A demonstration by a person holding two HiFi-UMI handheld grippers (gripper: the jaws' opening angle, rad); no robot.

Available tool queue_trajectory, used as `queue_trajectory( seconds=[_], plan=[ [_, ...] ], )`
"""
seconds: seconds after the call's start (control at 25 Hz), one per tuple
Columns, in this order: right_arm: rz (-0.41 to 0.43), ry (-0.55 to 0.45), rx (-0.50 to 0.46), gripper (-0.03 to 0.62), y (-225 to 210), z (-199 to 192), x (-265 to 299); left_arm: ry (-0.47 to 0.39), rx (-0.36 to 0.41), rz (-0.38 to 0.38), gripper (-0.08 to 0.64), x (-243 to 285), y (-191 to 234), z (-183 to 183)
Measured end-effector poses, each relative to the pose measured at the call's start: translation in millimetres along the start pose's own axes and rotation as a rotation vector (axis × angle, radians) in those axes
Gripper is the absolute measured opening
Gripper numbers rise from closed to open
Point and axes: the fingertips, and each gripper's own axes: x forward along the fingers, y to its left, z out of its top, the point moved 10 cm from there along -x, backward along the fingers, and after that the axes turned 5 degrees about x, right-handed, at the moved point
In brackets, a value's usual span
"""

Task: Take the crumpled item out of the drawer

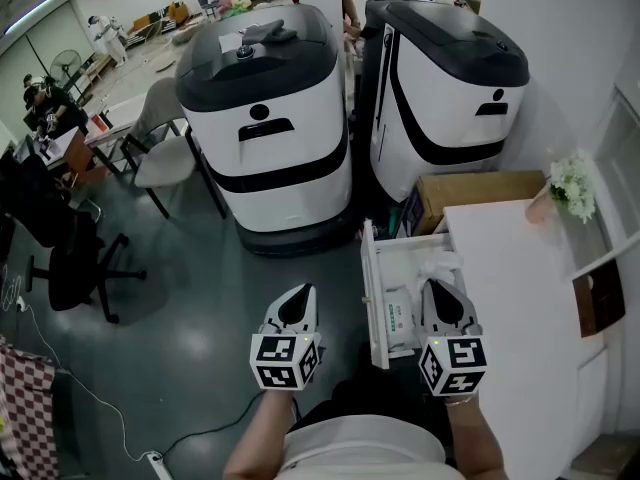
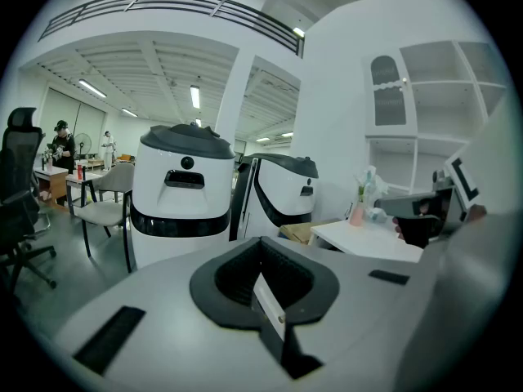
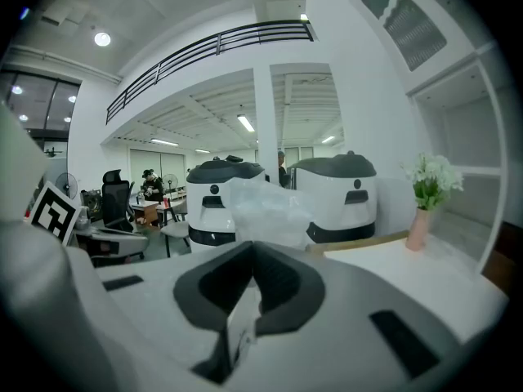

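Gripping seems the right word for the right claw (image 1: 443, 290): in the right gripper view its jaws stand drawn together and the crumpled item (image 3: 265, 212) rises straight off their tips at 12 o'clock, so I judge its lower edge is pinched between them. The item is thin, cloudy-clear plastic film bunched into soft folds, with no real long axis; it looks light and apt to slip. In the head view it sits over the far half of the open drawer (image 1: 367, 288), a shallow white tray pulled out from the white tabletop (image 1: 510, 268) toward 9 o'clock. A flat packet (image 1: 398, 313) with green print lies on the drawer's floor beside the claw. The left claw (image 1: 297, 303) hovers over the grey floor at 9 o'clock of the drawer, well apart from it, jaws closed on nothing, so the right hand is plainly nearer. The coming move, I judge, means lifting the film clear of the drawer walls.
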Motion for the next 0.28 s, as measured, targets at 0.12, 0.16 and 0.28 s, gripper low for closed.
queue_trajectory(
  seconds=[0.12,0.16,0.28],
  plan=[
    [0.001,0.002,0.005,0.008,-1.7,-0.8,1.1,0.001,0.001,0.000,-0.006,2.4,-0.3,-0.1],
    [0.001,0.003,0.007,0.008,-2.0,-1.0,1.9,0.001,0.002,0.000,-0.006,3.3,0.1,0.2],
    [0.002,0.004,0.013,0.008,-2.5,-1.2,4.4,0.003,0.006,0.002,-0.006,5.8,1.5,1.5]
  ],
)
